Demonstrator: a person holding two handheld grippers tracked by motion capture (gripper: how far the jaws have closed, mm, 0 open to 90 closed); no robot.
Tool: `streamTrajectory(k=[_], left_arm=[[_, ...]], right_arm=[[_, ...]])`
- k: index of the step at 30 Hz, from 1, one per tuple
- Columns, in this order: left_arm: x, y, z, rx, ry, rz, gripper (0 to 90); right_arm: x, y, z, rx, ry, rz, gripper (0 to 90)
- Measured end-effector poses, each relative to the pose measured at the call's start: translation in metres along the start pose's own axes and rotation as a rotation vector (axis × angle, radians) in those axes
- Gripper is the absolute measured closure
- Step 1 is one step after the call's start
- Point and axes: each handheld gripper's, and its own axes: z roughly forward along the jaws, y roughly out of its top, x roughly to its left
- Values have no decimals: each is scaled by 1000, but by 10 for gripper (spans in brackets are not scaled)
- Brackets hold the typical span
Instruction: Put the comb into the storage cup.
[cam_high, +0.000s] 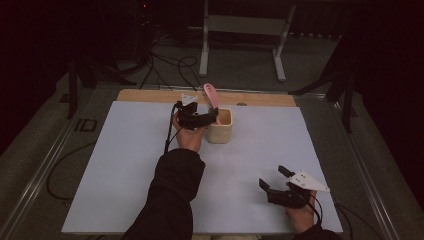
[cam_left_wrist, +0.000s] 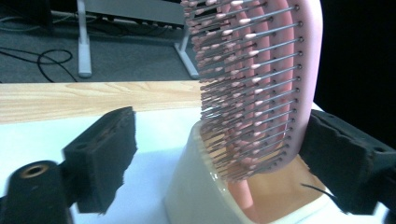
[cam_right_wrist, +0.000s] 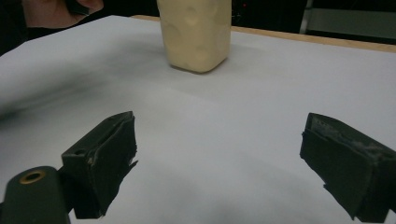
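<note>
A pink hairbrush (cam_high: 211, 94) stands handle-down in a cream cup (cam_high: 220, 131) near the back middle of the table, its head leaning up and left. My left gripper (cam_high: 212, 116) reaches in at the cup's rim from the left. In the left gripper view the bristled brush head (cam_left_wrist: 261, 84) rises between the jaws of my left gripper (cam_left_wrist: 224, 163). The left pad (cam_left_wrist: 100, 158) stands well clear of it, and the right pad (cam_left_wrist: 345, 163) sits next to the brush's back. My right gripper (cam_high: 274, 177) rests open at the front right, with nothing inside it (cam_right_wrist: 219, 163), facing the cup (cam_right_wrist: 196, 32).
A white sheet (cam_high: 130, 165) covers the table, with a wooden strip (cam_high: 150, 95) bare along the back edge. Behind the table stand a grey metal frame (cam_high: 205, 45) and loose cables (cam_high: 170, 65) on the floor. A hand (cam_right_wrist: 51, 9) shows at the right gripper view's top left.
</note>
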Motion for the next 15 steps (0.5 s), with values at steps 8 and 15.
streamTrajectory(k=[8,15], left_arm=[[-1,4,-6,-3,15,43,5],[-2,6,-12,2,25,87,0]], right_arm=[[0,0,0,0,-1,-4,104],[0,0,0,0,0,-2,104]])
